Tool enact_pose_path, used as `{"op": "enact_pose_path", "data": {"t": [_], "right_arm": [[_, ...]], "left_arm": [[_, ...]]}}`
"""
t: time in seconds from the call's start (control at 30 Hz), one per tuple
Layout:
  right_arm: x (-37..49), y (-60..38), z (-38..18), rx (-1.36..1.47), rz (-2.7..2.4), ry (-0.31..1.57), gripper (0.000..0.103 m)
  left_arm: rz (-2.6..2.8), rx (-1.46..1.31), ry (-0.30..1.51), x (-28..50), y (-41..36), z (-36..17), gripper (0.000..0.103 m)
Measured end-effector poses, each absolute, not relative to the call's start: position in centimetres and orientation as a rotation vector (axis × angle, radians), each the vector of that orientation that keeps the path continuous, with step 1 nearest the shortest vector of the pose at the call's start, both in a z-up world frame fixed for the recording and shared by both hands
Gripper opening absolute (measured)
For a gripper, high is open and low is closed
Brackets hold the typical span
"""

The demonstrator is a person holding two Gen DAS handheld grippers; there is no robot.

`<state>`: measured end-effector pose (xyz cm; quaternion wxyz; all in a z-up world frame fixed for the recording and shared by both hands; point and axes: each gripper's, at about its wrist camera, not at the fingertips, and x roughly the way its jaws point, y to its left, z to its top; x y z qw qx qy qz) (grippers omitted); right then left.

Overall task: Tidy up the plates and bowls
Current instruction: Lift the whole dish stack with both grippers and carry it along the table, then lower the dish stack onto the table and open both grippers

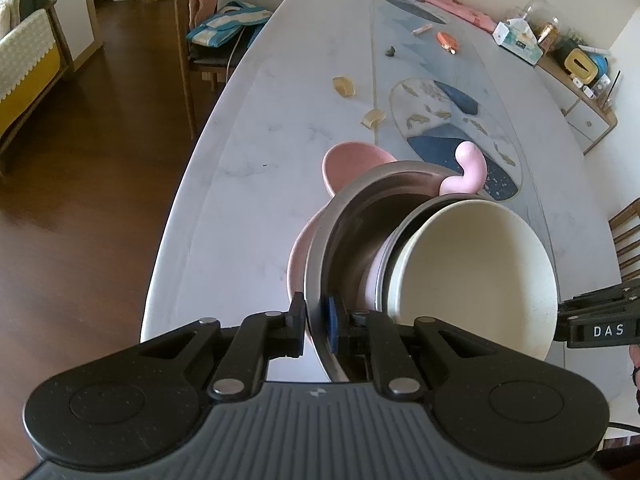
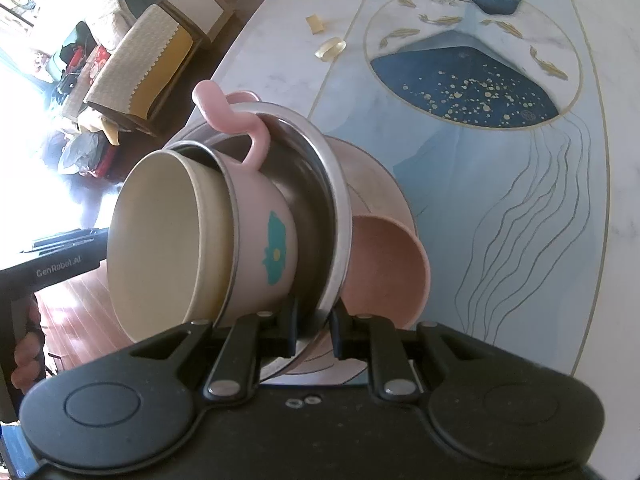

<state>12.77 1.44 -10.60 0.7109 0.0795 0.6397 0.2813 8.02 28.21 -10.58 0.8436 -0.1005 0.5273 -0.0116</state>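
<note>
1. You see a pink mug (image 2: 260,216) with a teal flower print and cream inside.
2. The bowl (image 2: 332,184) around it is silver steel.
3. The tabletop (image 1: 256,184) is white marble with blue, gold-flecked patches.

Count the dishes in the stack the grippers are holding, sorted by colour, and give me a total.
Pink: 3, the handled cup, a bowl and a dish.
Steel: 1, the metal bowl.
Cream: 1, the cream bowl.
Total: 5

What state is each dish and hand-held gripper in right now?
Steel bowl: tilted, rim pinched from both sides.
Pink handled cup: nested in steel bowl.
Cream bowl: nested in cup.
Left hand-held gripper: shut on steel rim.
Right hand-held gripper: shut on steel rim.
</note>
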Motion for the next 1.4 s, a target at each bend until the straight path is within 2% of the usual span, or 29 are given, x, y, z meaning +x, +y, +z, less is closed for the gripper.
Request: {"op": "enact_pose_path", "data": {"t": [0.2, 0.9, 1.0, 1.23, 1.4], "right_arm": [[13.0, 1.1, -10.3, 0.172, 0.603, 1.404, 0.025], [12.7, -0.1, -9.9, 0.181, 0.578, 1.386, 0.028], [12.5, -0.5, -9.2, 0.186, 0.582, 1.363, 0.03], [11.9, -1.0, -7.4, 0.174, 0.593, 1.294, 0.04], [11.3, -1.4, -6.1, 0.16, 0.599, 1.225, 0.048]], "left_arm": [[-0.026, -0.195, 1.113, 8.2, 28.2, -10.6, 0.011], [-0.034, -0.175, 1.092, 7.6, 28.5, -9.5, 0.012], [-0.028, -0.172, 1.08, 7.3, 28.6, -9.0, 0.019], [-0.018, -0.156, 0.998, 6.1, 28.8, -7.0, 0.05], [-0.002, -0.126, 0.932, 4.8, 28.2, -5.6, 0.053]]}}
